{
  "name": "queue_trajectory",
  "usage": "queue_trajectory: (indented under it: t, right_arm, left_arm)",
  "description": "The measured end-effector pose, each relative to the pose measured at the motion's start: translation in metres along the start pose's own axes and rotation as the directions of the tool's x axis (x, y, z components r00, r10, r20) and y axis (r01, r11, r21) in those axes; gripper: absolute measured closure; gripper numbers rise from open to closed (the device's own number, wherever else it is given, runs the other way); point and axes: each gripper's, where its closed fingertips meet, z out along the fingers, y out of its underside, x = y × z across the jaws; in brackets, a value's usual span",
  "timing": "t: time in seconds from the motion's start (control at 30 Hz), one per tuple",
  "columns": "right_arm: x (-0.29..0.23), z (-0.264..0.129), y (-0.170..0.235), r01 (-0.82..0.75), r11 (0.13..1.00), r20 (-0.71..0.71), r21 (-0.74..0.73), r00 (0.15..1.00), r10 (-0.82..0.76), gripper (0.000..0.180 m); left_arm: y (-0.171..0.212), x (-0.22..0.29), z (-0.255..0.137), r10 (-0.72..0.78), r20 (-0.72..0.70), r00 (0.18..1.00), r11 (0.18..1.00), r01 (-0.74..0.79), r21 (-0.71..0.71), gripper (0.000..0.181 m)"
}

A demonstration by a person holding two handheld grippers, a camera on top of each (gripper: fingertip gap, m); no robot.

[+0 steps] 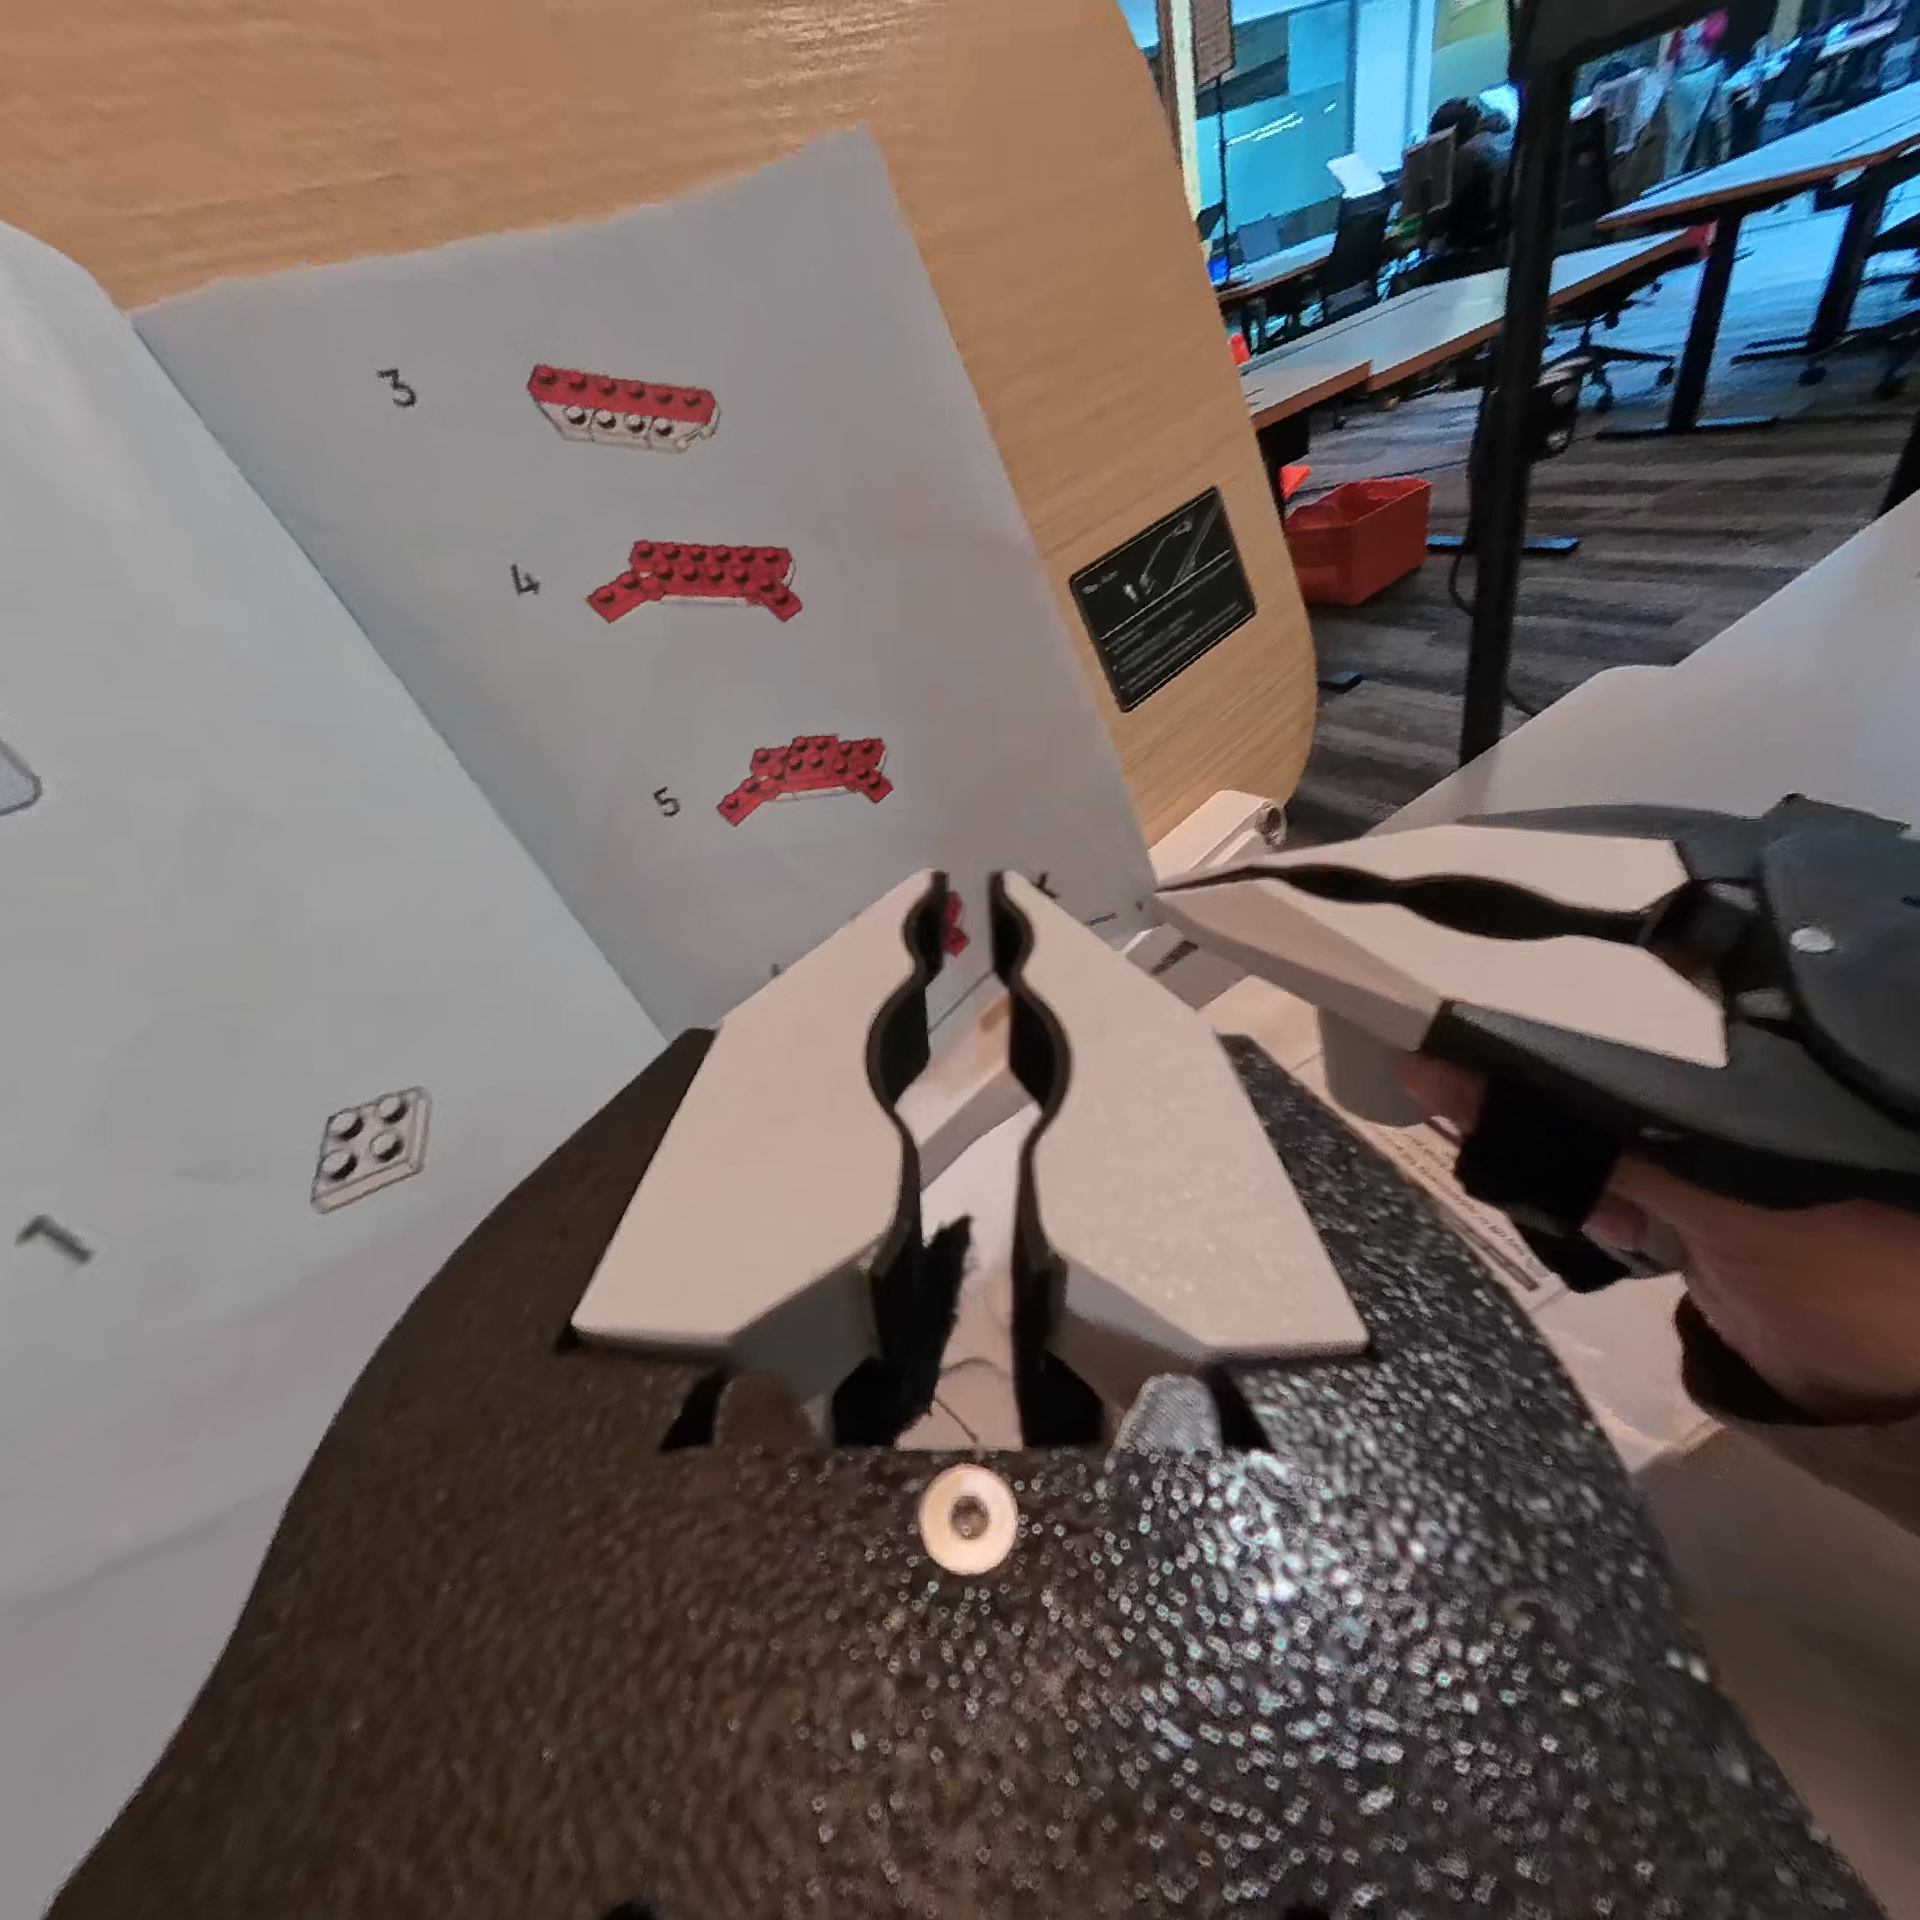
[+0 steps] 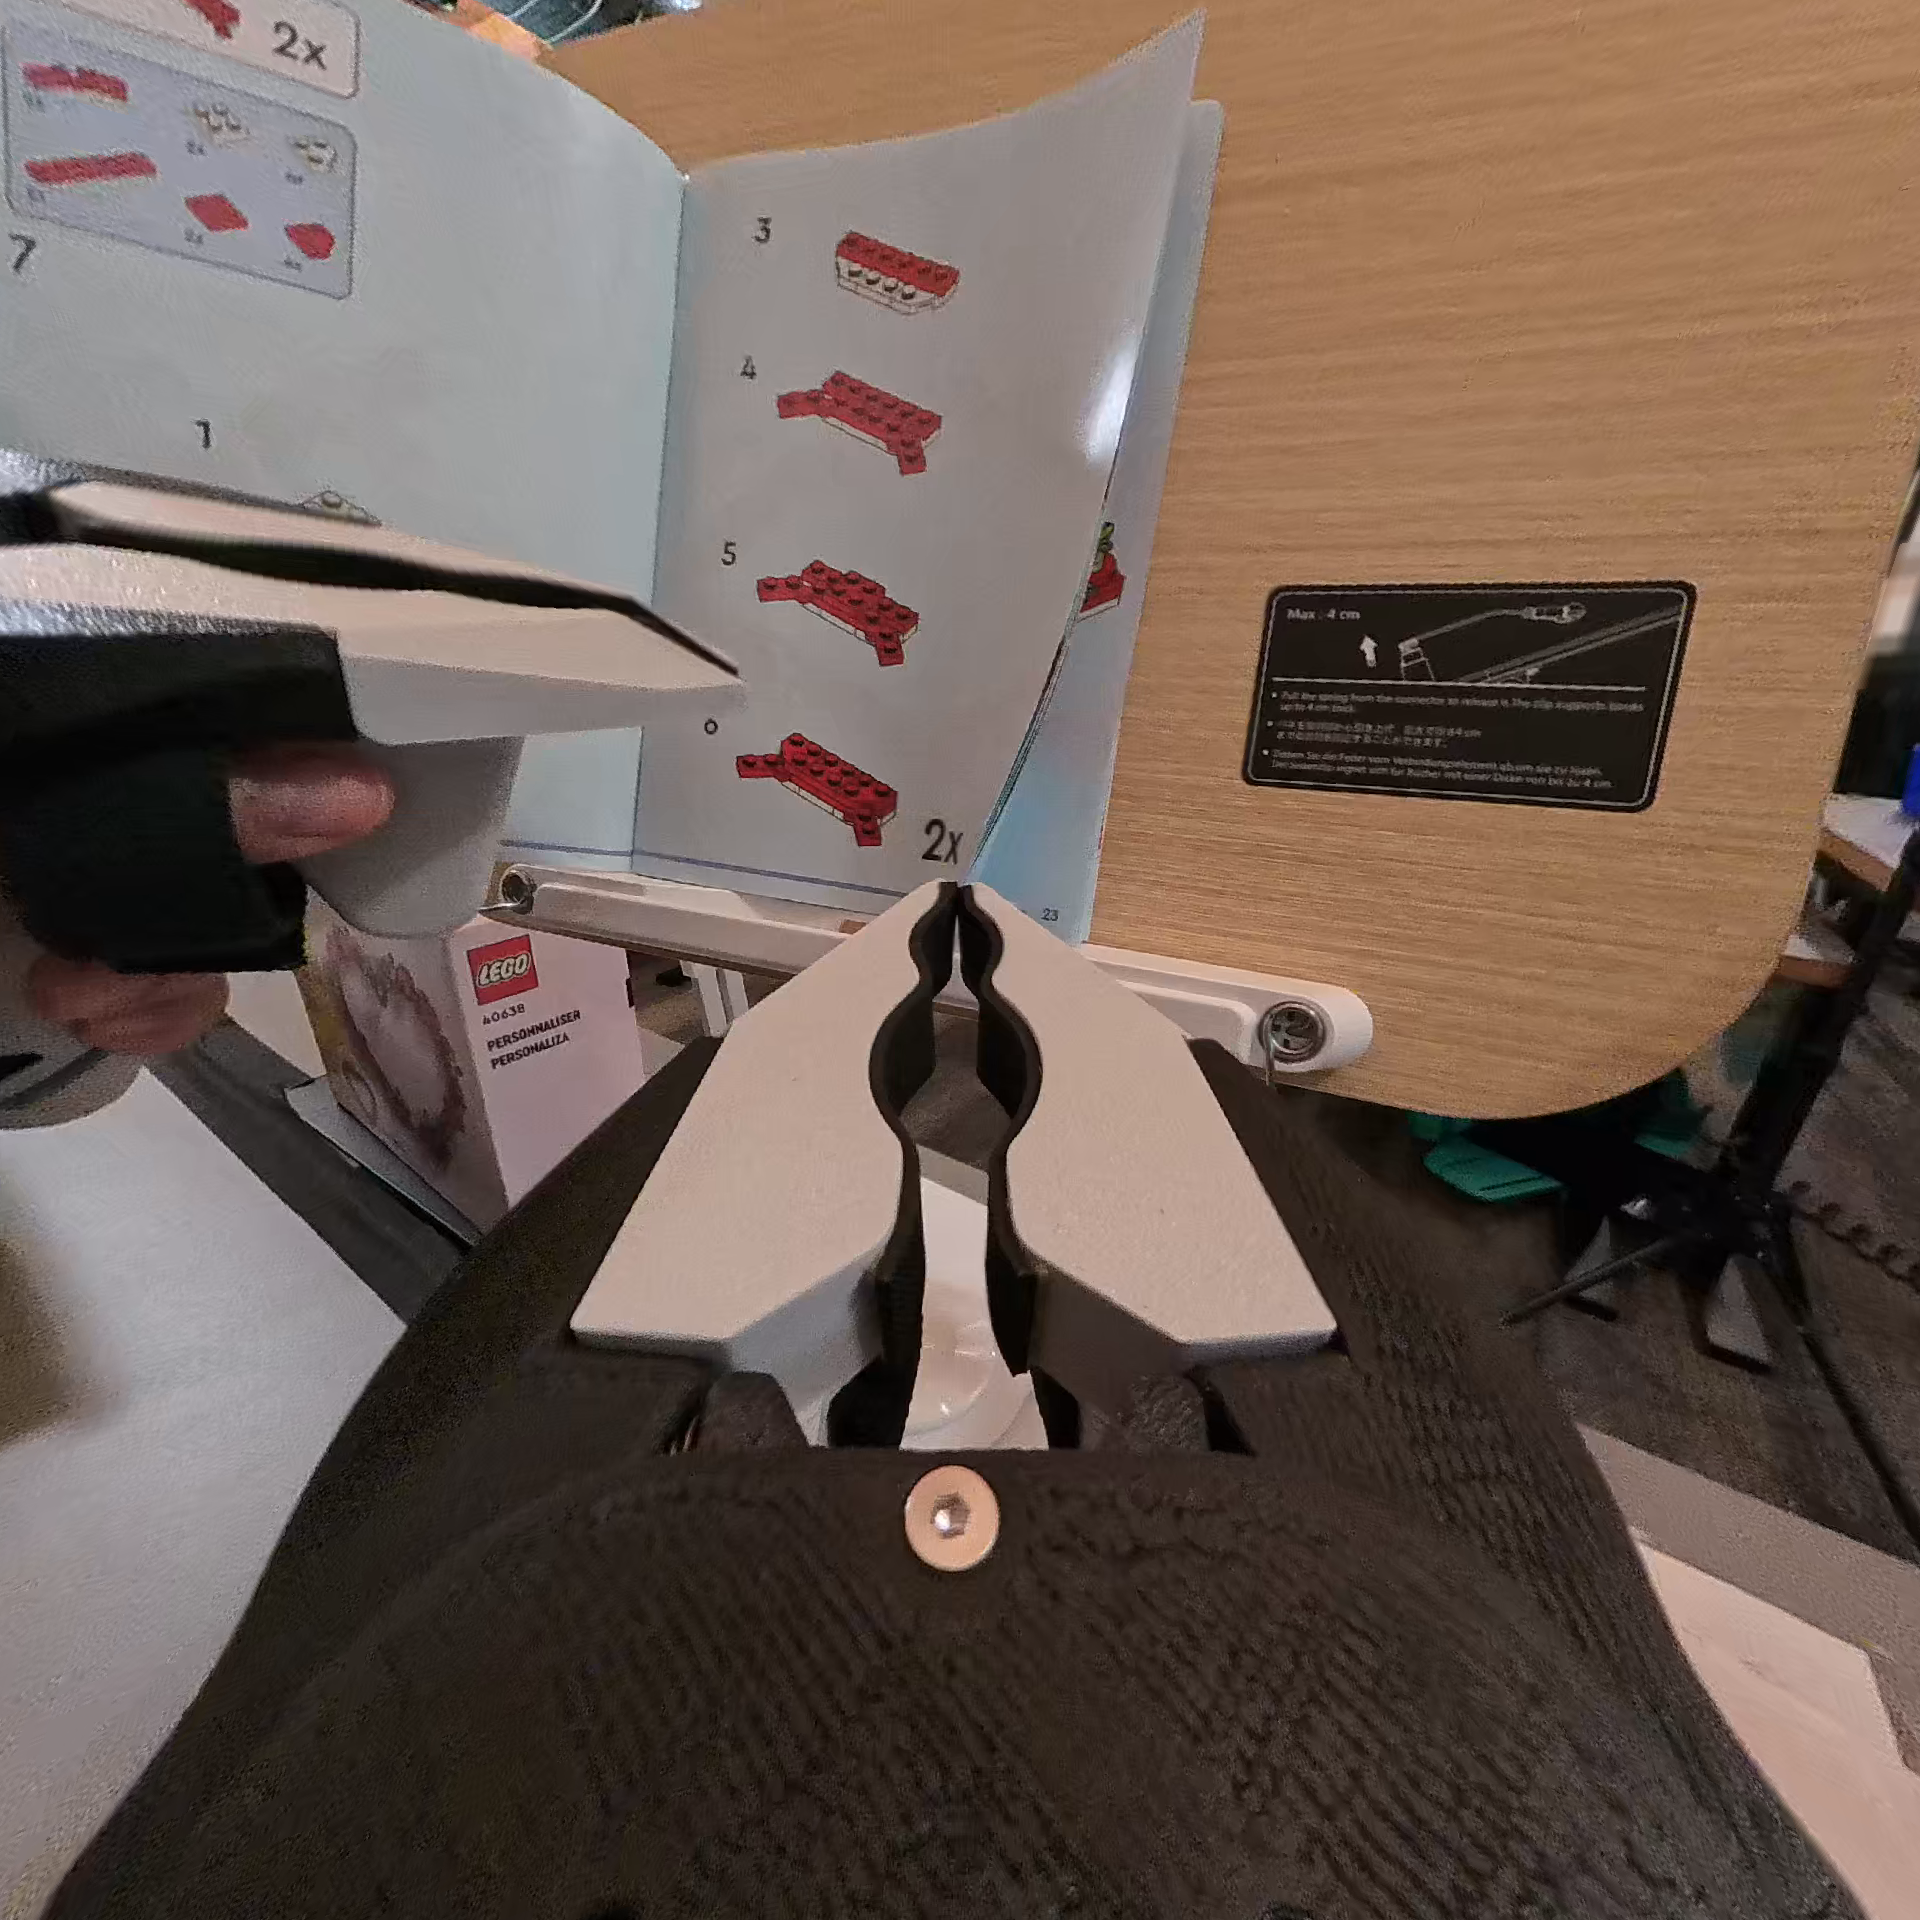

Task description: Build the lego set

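Note:
The open instruction booklet leans upright on a wooden stand. Its right page shows numbered steps with red plates and curls away from the pages behind it. My right gripper is shut at that page's lower right corner and seems to pinch it; it also shows in the left wrist view. My left gripper is open by a narrow gap and empty, in front of the lower part of the same page. It shows at the left of the right wrist view. No loose bricks are in view.
A white Lego box stands under the stand's white ledge. A black sticker is on the wooden board. A white table lies at the lower left. Tripod legs, desks and a red bin stand beyond. The tips of one gripper are about 6 centimeters away from the tips of the other.

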Motion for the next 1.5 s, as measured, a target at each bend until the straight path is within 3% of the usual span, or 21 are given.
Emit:
queue_trajectory:
  t: [0.1, 0.23, 0.57, 0.7, 1.0, 1.13, 1.23, 1.5]
  right_arm:
    - [-0.005, 0.000, 0.000, 0.039, 0.999, 0.014, 0.010, 0.999, -0.039, 0.180]
    - [-0.012, -0.002, -0.003, 0.112, 0.993, 0.035, 0.037, 0.993, -0.113, 0.180]
    - [-0.034, -0.006, -0.006, 0.301, 0.949, 0.090, 0.088, 0.947, -0.309, 0.180]
    - [-0.037, -0.006, -0.006, 0.311, 0.946, 0.104, 0.089, 0.942, -0.320, 0.180]
    - [-0.035, -0.009, -0.007, 0.273, 0.954, 0.125, 0.124, 0.949, -0.288, 0.180]
    - [-0.021, -0.018, -0.014, 0.237, 0.946, 0.060, 0.221, 0.965, -0.256, 0.154]
    - [-0.022, -0.019, -0.008, 0.172, 0.955, 0.115, 0.240, 0.972, -0.204, 0.139]
    - [-0.044, -0.018, -0.010, 0.215, 0.930, 0.142, 0.297, 0.954, -0.266, 0.123]
  left_arm:
    - [-0.004, 0.011, 0.003, -0.048, -0.087, 0.995, 0.999, 0.047, -0.009, 0.159]
    - [-0.013, 0.015, 0.006, -0.099, -0.133, 0.986, 0.995, 0.100, 0.003, 0.155]
    - [-0.009, 0.029, 0.014, -0.094, -0.212, 0.973, 0.995, 0.082, -0.066, 0.167]
    - [-0.012, 0.031, 0.013, -0.083, -0.218, 0.972, 0.996, 0.074, -0.053, 0.180]
    - [-0.015, 0.040, 0.010, -0.120, -0.309, 0.943, 0.992, 0.107, -0.061, 0.181]
    - [-0.018, 0.041, 0.006, -0.177, -0.379, 0.908, 0.984, 0.176, -0.040, 0.181]
    - [-0.020, 0.043, 0.004, -0.198, -0.430, 0.881, 0.977, 0.212, -0.016, 0.181]
    - [-0.023, 0.045, -0.002, -0.261, -0.531, 0.806, 0.950, 0.311, 0.005, 0.181]
